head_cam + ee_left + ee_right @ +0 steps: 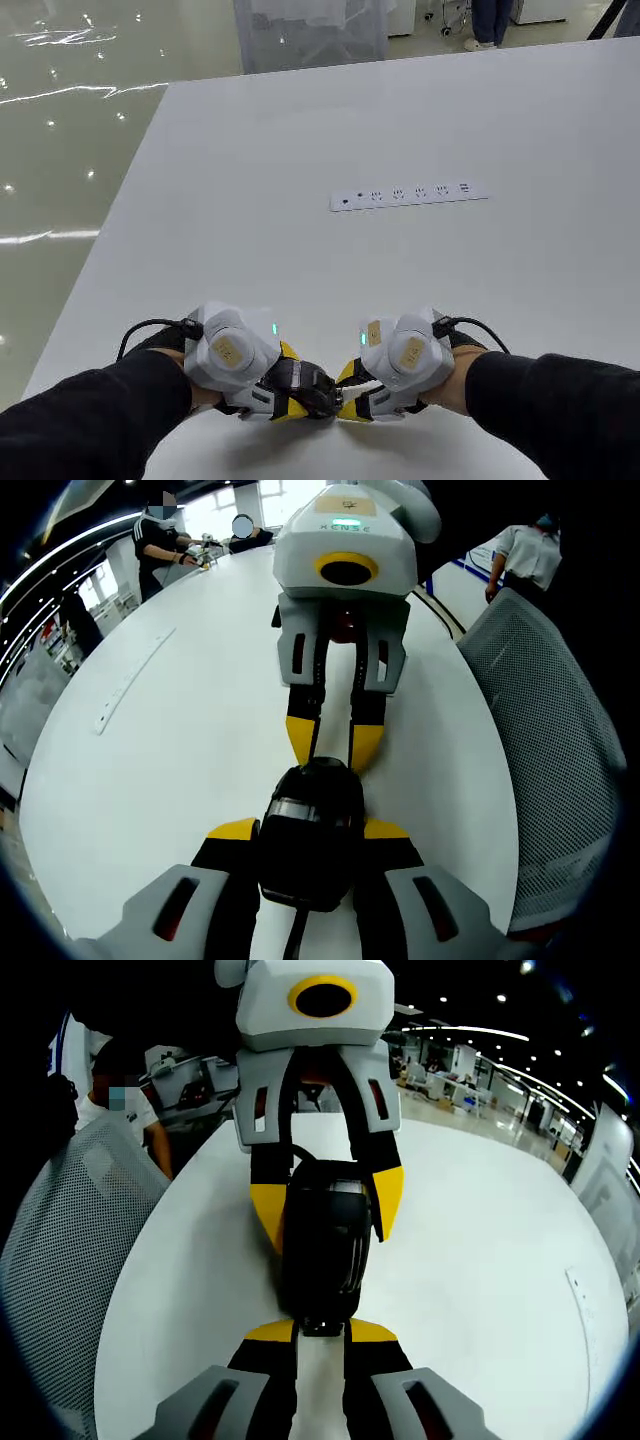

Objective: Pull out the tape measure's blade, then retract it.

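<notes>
Near table (300, 150) edge: black tape measure (325, 1245) clamped in left gripper (310, 830) | right gripper (321, 1335) pinched nearly closed, seemingly on blade tip (320, 1326) | hold case steady, draw right hand straight away, level, no twisting.

We find one line of small dark lettering on the white plastic housing (345, 555) of the right gripper (333, 745), beside its green light. It seems to read "XENSE", though we cannot be sure. The tan square stickers (226, 350) carry marks we cannot read.
</notes>
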